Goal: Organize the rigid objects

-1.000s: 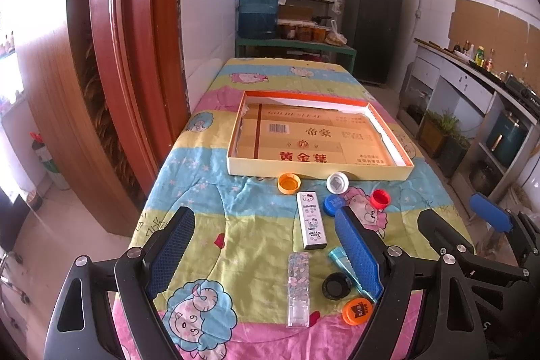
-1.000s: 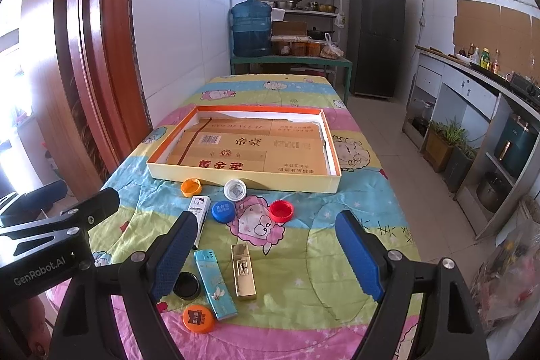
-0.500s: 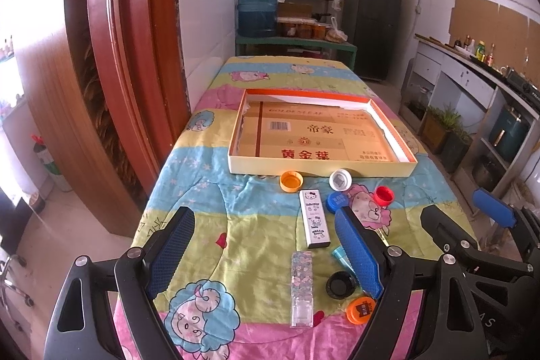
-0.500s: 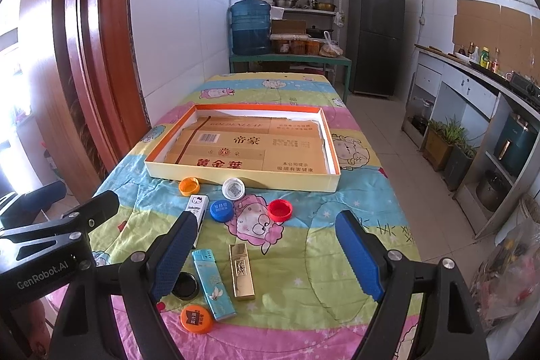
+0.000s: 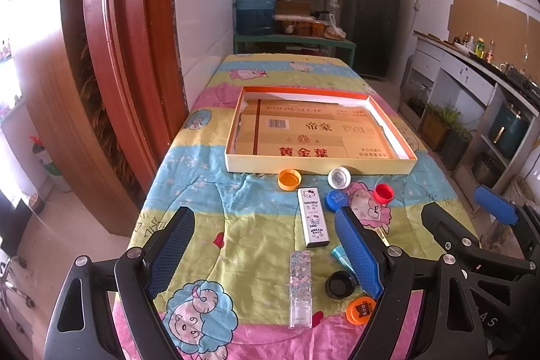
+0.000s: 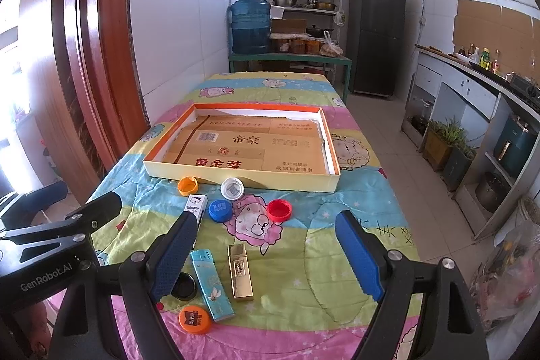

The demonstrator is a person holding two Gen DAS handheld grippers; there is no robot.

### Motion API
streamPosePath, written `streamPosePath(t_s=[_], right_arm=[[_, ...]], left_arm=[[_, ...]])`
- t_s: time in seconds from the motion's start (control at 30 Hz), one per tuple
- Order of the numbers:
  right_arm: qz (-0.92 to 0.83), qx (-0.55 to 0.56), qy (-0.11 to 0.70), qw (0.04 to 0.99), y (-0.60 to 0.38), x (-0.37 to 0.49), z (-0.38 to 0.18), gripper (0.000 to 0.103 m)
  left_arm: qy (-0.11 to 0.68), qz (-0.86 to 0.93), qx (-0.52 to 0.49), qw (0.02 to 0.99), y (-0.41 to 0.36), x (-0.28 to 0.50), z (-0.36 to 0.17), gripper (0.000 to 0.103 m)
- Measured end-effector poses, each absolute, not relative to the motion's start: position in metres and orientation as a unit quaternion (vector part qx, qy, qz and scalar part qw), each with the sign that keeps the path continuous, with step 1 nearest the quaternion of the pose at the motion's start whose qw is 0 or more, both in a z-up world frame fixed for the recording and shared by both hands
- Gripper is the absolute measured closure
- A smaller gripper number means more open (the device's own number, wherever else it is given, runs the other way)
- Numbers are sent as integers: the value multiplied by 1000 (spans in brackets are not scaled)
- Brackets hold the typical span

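Since a second ago both cameras have drawn slightly back and up, so the clear lighter and the near orange cap sit a little farther up in the left wrist view; nothing on the table has shifted. At the left, the left gripper (image 5: 260, 238) hangs above the cartoon-print cloth (image 5: 202, 191) with its ribbed blue pads spread wide, holding nothing and touching nothing. Between its fingers lie a clear plastic lighter (image 5: 300, 289) with a flowery print, long and boxy, and beyond it a white lighter (image 5: 313, 217) with a cartoon cat. Farther off sits the shallow cardboard tray (image 5: 233, 164), pale yellow outside, orange along its inner rim, lined with flattened printed carton. Just in front of its near wall lie round plastic caps: an orange cap (image 5: 289, 179), a white cap (image 5: 339, 176), a blue cap (image 5: 335, 200) and a red cap (image 5: 383, 193). Near the table's near edge are a black cap (image 6: 184, 286), another orange cap (image 6: 195, 319) with a printed top, a teal lighter (image 6: 211, 284) and a glossy gold lighter (image 6: 240, 271), side by side but apart. At the right, the right gripper (image 6: 266, 253) hovers over these with jaws equally wide, empty.
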State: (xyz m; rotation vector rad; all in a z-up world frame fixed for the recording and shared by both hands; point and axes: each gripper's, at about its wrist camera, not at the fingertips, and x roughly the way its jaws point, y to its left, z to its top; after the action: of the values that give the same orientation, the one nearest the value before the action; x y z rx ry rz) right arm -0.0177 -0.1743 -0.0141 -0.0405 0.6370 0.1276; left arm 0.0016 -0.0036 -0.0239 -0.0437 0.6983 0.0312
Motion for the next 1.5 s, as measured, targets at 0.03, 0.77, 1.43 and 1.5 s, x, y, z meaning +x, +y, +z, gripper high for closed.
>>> streamPosePath(t_s=[0.03, 0.77, 1.43, 1.5], right_arm=[[62, -19, 313, 948, -175, -18, -14, 20], [63, -18, 317, 946, -176, -18, -13, 20], [54, -12, 337, 940, -185, -15, -28, 20], [57, -12, 342, 938, -186, -16, -33, 20]], left_arm=[[342, 15, -21, 939, -4, 2, -24, 17], [345, 15, -26, 938, -2, 3, -25, 17], [364, 16, -26, 931, 7, 6, -46, 17], [367, 9, -22, 930, 7, 5, -50, 17]])
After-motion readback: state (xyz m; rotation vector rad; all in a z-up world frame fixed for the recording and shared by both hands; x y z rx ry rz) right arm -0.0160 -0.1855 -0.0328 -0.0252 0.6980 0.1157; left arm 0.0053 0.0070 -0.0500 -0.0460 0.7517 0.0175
